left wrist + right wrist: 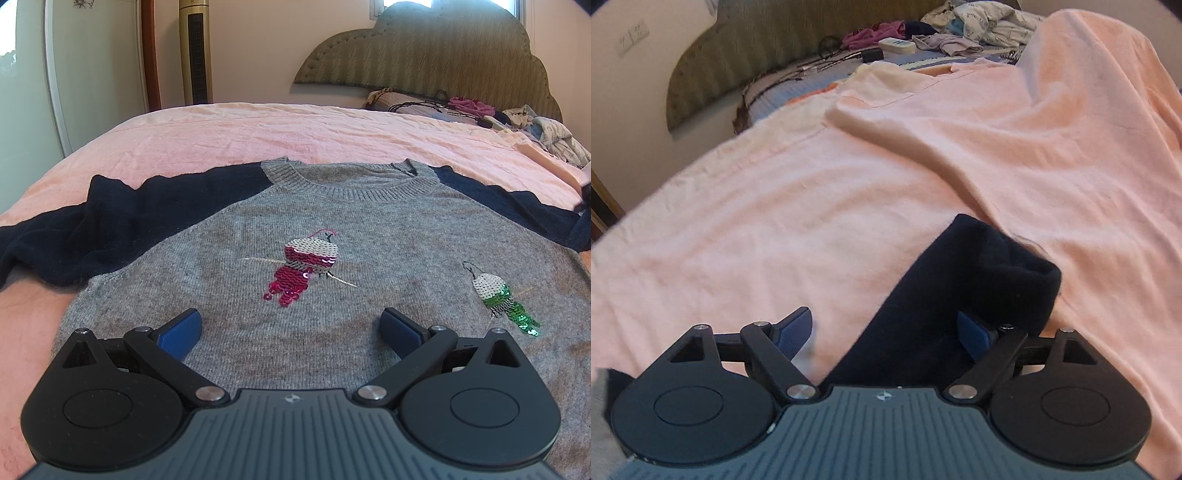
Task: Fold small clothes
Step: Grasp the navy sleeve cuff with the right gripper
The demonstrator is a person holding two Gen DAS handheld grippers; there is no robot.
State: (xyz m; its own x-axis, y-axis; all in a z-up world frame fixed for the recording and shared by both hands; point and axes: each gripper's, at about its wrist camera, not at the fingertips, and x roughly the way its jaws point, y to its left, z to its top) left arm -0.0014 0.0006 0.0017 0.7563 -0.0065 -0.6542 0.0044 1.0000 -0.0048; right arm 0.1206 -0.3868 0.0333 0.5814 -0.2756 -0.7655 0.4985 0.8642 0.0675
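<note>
Only the left wrist view shows the grey sweater [295,229] spread flat on the pink bed [258,133] beneath the wide-open left gripper [291,325], while the right view shows its navy sleeve [960,295] between the right gripper's [886,332] parted, unclamped fingers.

Soft grey knit on the sweater [229,236], ribbed at the collar [347,184], with fuzzy matt navy cloth on the sleeve [964,291]. Below the collar, glossy pink sequins on one motif [303,273], glossy green ones on the other [506,299]. The sweater lies on a pink bedspread [258,129], matt, lightly crinkled cloth. Left gripper [291,332]: matt black plastic arms, shiny metal pivot pins, textured blue pads [181,332]. Right gripper [886,332]: the same finish. Beyond the sweater, a headboard [424,51] in matt, zigzag-textured olive fabric.
</note>
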